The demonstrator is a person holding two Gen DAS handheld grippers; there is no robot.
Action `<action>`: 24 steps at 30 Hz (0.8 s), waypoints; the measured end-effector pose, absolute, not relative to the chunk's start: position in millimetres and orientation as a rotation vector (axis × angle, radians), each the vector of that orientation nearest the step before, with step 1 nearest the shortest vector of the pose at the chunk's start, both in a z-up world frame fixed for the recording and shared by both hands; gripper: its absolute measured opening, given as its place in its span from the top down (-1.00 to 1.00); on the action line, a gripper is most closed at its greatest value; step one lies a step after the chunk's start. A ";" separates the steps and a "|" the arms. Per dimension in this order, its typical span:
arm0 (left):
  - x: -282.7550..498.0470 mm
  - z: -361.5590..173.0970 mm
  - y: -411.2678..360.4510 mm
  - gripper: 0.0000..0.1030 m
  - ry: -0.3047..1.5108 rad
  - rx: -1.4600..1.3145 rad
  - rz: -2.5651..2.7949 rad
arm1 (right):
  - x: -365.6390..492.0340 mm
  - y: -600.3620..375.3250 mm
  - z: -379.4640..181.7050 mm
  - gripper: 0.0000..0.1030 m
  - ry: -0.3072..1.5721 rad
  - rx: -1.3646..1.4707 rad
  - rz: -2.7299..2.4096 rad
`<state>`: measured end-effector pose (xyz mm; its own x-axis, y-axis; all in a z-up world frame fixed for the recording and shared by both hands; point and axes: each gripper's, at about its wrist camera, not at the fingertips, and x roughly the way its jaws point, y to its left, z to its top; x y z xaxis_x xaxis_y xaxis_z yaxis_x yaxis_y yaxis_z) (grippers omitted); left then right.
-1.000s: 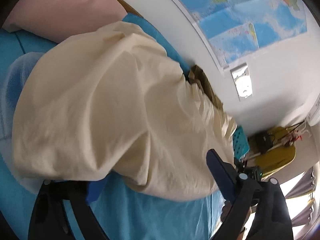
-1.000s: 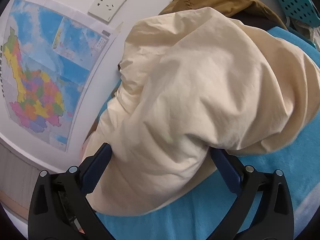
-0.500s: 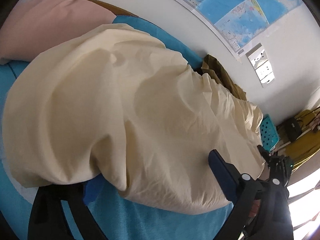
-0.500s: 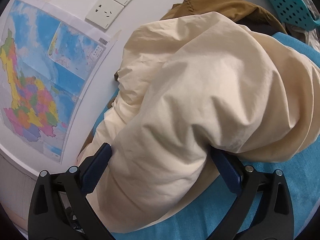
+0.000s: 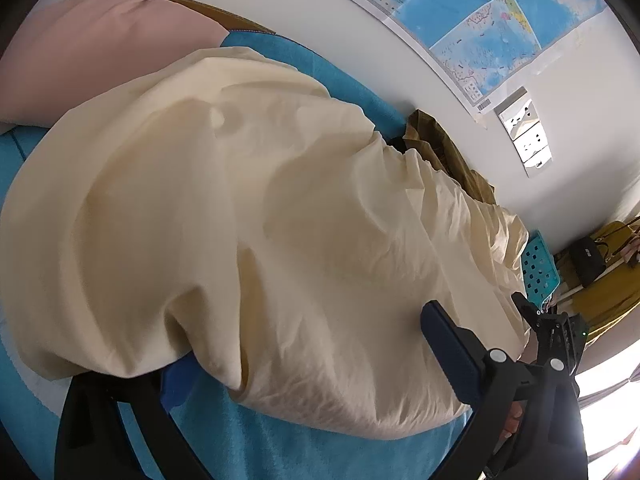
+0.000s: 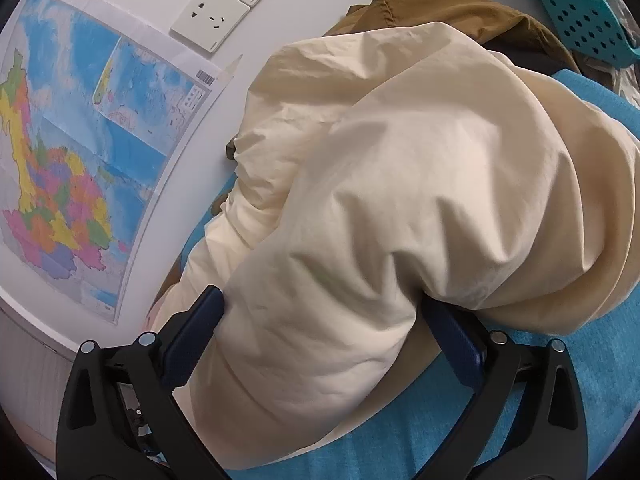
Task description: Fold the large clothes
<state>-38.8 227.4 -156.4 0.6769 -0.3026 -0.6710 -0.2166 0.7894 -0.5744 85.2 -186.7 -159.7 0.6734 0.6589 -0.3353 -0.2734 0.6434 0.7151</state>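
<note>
blue bed point(image 5: 304, 456) bears cream garment point(image 5: 248, 216), pink pillow point(image 5: 92, 52)

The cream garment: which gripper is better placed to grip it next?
Probably the right gripper: its jaws are closing around a thick fold of the cream garment; the left gripper stands wide open.

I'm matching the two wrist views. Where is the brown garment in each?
Left wrist: brown garment upper right, behind the cream garment, against the wall.
Right wrist: brown garment top centre, behind the cream garment.
Shared landmark: wall sockets.
</note>
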 end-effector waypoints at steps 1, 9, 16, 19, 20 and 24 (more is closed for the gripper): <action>-38.0 -156.3 226.9 -0.87 0.843 -0.678 -0.050 | 86.2 -186.3 -160.9 -0.63 0.629 0.678 0.579; -31.4 -154.7 220.9 -0.87 0.865 -0.650 -0.020 | 91.8 -195.2 -164.2 -0.38 0.644 0.705 0.621; -28.3 -155.2 220.7 -0.87 0.870 -0.652 -0.020 | 92.7 -172.6 -154.4 -0.91 0.638 0.635 0.589; -27.4 -155.3 221.4 -0.87 0.878 -0.650 -0.024 | 91.5 -168.2 -153.7 -0.91 0.635 0.607 0.571; -26.9 -155.2 221.2 -0.87 0.880 -0.652 -0.025 | 91.5 -168.9 -153.8 -0.86 0.635 0.604 0.570; -24.7 -154.5 220.9 -0.78 0.882 -0.650 -0.024 | 95.2 -175.2 -157.3 -0.29 0.651 0.609 0.574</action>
<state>-24.7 220.9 -154.5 0.6482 -0.2785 -0.7088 -0.2398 0.8087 -0.5371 95.2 -175.2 -157.3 0.6571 0.6530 -0.3766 -0.2923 0.6813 0.6712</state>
